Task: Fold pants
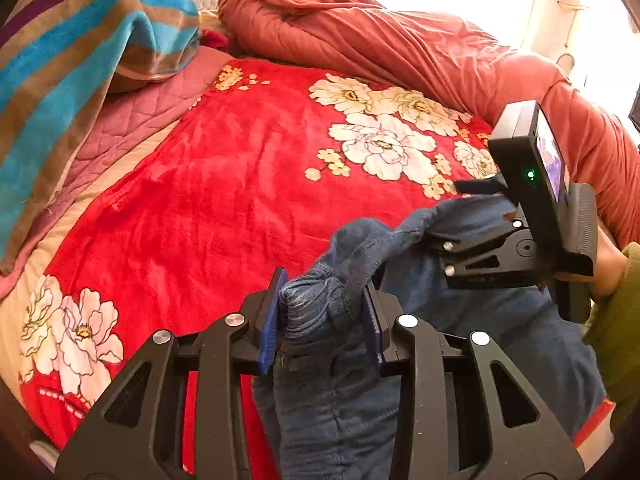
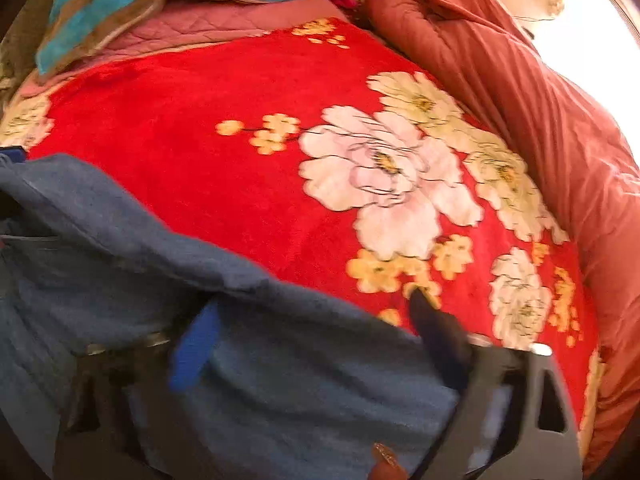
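Blue denim pants [image 1: 344, 400] lie on the red flowered blanket [image 1: 208, 208]; left gripper [image 1: 326, 312] clamps bunched fabric, right gripper [image 2: 316, 320] straddles them, grip unclear.

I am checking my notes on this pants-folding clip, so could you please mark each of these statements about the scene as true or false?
1. The left gripper pinches a bunched fold of the blue pants. True.
2. The pants lie on a plain green sheet. False: they lie on a red blanket with white flowers.
3. A striped teal and brown blanket is heaped at the far left of the bed. True.
4. The right gripper is far from the pants. False: its fingers straddle the pants' edge.
5. The rust-coloured quilt is spread flat. False: it is bunched along the far side.
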Motion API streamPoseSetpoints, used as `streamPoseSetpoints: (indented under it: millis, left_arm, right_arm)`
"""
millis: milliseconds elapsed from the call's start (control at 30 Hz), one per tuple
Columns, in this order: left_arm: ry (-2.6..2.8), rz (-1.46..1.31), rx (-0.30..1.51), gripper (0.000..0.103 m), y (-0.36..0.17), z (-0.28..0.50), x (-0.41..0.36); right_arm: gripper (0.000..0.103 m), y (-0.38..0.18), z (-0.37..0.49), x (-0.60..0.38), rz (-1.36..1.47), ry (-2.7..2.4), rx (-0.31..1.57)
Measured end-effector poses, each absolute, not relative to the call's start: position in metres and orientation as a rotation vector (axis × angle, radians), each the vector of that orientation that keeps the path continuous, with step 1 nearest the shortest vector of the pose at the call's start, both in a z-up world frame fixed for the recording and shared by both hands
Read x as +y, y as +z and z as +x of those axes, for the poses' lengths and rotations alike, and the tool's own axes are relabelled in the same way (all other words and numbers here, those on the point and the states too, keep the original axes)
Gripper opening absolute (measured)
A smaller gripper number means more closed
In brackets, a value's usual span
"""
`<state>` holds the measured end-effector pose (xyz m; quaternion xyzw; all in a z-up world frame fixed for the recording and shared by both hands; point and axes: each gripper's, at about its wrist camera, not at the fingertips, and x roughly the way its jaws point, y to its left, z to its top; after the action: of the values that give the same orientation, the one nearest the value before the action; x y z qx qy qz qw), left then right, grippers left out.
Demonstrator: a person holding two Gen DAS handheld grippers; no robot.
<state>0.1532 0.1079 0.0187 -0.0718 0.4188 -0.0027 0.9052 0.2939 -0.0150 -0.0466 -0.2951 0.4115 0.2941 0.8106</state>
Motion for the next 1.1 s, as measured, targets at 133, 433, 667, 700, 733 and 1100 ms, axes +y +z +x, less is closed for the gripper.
streamPoseSetpoints:
  millis: [133, 433, 667, 700, 733, 1100]
  left_arm:
    - [-0.006, -0.146, 0.859, 0.026, 0.02, 0.147, 0.107]
    - [-0.013, -0.172, 0.833, 0.027, 0.028, 0.124, 0.111]
    - [-0.018, -0.138, 0.802, 0.029, 0.037, 0.09, 0.103]
    - [-0.024, -0.134, 0.8, 0.029, 0.037, 0.082, 0.102]
    - [-0.027, -0.127, 0.801, 0.029, 0.037, 0.075, 0.101]
    - [-0.084, -0.106, 0.837, 0.031, 0.023, -0.004, 0.094]
  right_arm:
    - [0.03, -0.043, 0.276, -0.014, -0.609, 0.692, 0.866]
    - [0.016, -0.003, 0.229, -0.064, -0.382, 0.715, 0.777]
    - [0.014, 0.019, 0.157, -0.096, -0.271, 0.76, 0.749]
    - [0.013, 0.02, 0.145, -0.1, -0.253, 0.771, 0.757]
    - [0.011, 0.022, 0.133, -0.103, -0.237, 0.787, 0.763]
    - [0.009, 0.005, 0.036, -0.108, -0.227, 0.918, 0.905]
